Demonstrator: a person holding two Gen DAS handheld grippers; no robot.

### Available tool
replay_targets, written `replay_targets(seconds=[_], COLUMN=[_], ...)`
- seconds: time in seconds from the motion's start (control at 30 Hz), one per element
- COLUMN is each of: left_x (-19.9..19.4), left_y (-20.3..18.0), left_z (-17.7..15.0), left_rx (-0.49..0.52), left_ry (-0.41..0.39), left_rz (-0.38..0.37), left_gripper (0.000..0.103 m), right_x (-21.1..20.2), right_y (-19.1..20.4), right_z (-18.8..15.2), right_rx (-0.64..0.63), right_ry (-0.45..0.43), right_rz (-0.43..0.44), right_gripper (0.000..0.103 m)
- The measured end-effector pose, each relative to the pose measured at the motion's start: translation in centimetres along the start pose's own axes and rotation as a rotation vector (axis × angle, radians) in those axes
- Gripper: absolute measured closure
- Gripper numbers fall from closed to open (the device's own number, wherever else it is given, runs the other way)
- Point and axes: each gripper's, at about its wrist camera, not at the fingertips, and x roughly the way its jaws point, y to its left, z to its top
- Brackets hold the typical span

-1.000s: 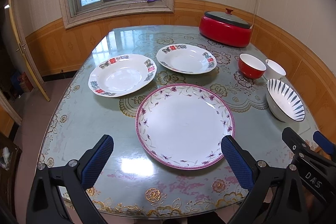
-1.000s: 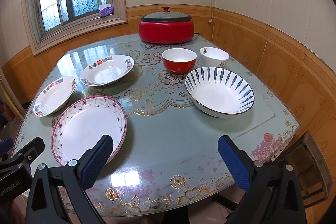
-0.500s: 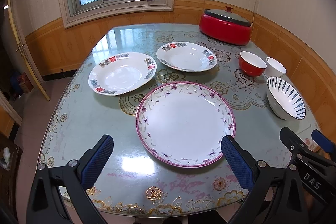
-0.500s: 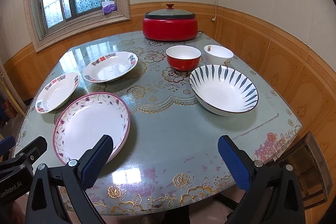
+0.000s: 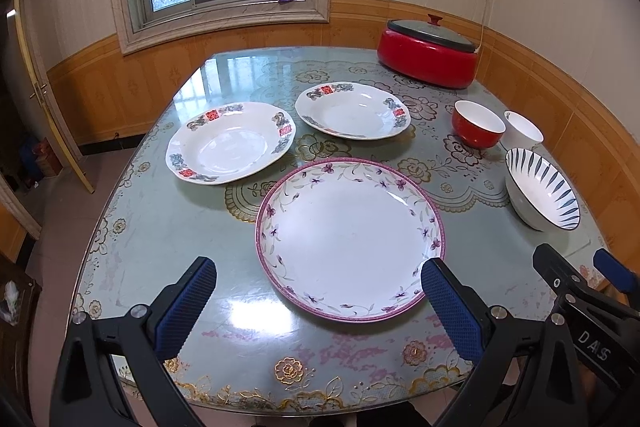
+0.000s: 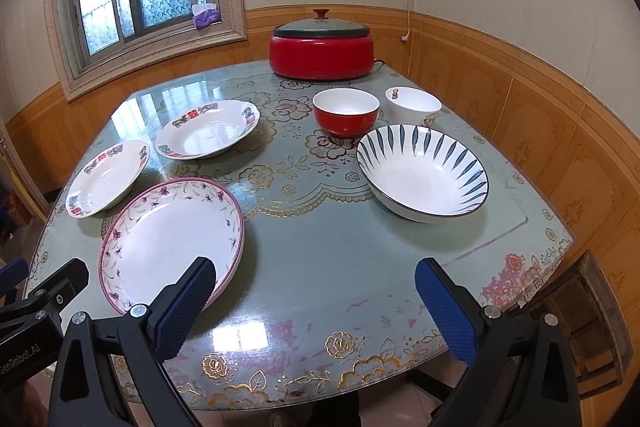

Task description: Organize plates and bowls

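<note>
While the white letters "DAS" are showing on the right tool (image 6: 316, 301) body in the left view, "enRobot.AI" is reading along the left tool (image 5: 318, 301) body in the right view. Both tools are hanging wide open over the near edge of the bench (image 5: 160, 227), gripping nothing. The purple-flowered plate (image 5: 350, 237) is lying nearest, with two red-marked plates (image 5: 230, 143) (image 5: 354, 111) beyond it, all apart. The red bowl (image 6: 346, 111) is sitting just beside the small white bowl (image 6: 412, 103), near the blue-striped bowl (image 6: 422, 173) and in front of the red pot (image 6: 322, 47). Since a second ago, both tools have been easing slightly forward; the dishes are staying put.
</note>
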Motion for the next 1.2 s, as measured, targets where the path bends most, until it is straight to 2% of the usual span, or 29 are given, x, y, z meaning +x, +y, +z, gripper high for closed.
replay_targets(seconds=[0.9, 1.2], left_x=[1.9, 2.6], left_y=[1.4, 2.0], left_z=[0.0, 0.3], left_rx=[-0.012, -0.012], left_ry=[0.072, 0.099], left_rz=[-0.018, -0.019], left_gripper=[0.000, 0.000], right_x=[0.8, 1.7], right_y=[1.5, 1.3], right_z=[0.3, 0.5], right_rx=[-0.013, -0.003], right_ry=[0.011, 0.050], right_rz=[0.014, 0.024], right_gripper=[0.001, 0.001])
